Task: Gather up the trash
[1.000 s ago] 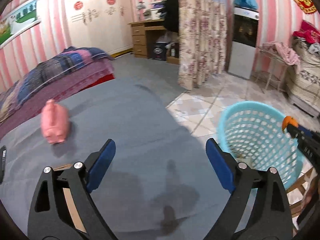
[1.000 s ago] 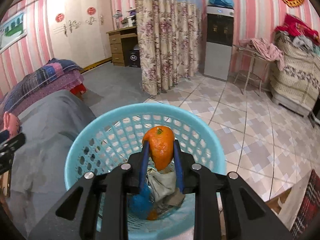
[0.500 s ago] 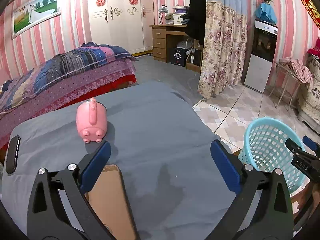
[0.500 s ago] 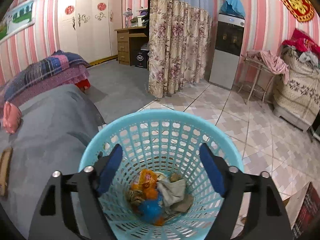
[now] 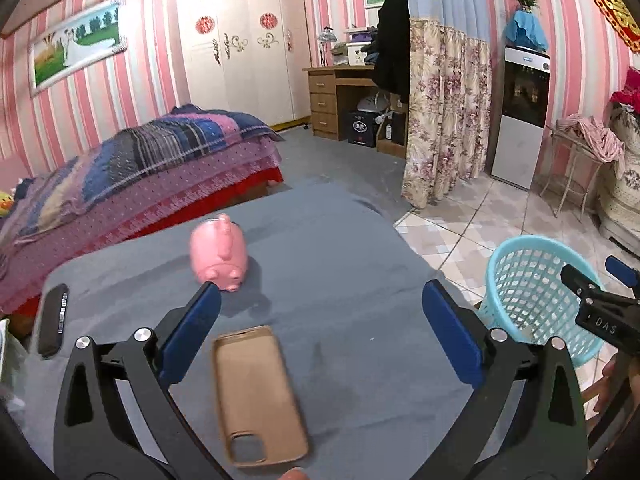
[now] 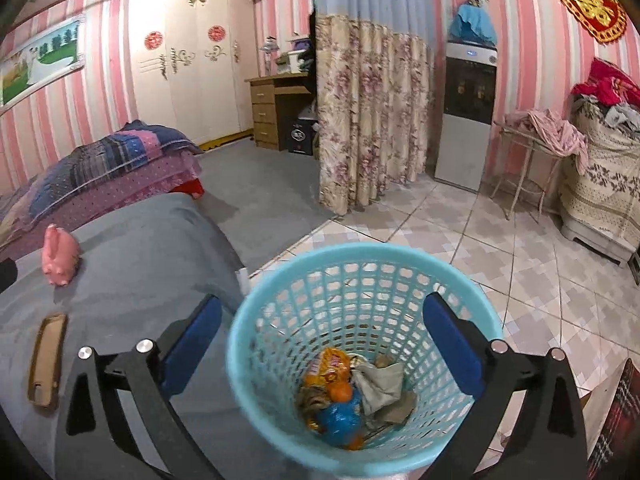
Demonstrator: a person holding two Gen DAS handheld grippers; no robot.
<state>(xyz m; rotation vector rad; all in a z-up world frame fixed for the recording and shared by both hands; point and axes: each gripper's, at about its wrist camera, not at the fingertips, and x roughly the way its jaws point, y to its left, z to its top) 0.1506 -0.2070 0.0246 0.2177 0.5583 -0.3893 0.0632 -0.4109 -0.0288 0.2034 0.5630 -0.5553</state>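
Both grippers wide apart: right gripper (image 6: 322, 334) just dropped orange (image 6: 341, 392) into blue basket (image 6: 280, 280); left gripper (image 5: 320, 320) empty, table looks trash-free

Pink-striped walls (image 5: 132, 92), white wardrobe (image 5: 236, 52), floral curtain (image 5: 444, 120), quilted bed (image 5: 140, 168), tiled floor (image 6: 520, 264).

Left wrist view: low over grey bench (image 5: 340, 260), facing room, basket (image 5: 516, 256) at right edge. Right wrist view: close above basket (image 6: 280, 280), looking down-forward. Shared: piggy bank (image 5: 219, 252), phone case (image 5: 256, 392), basket.
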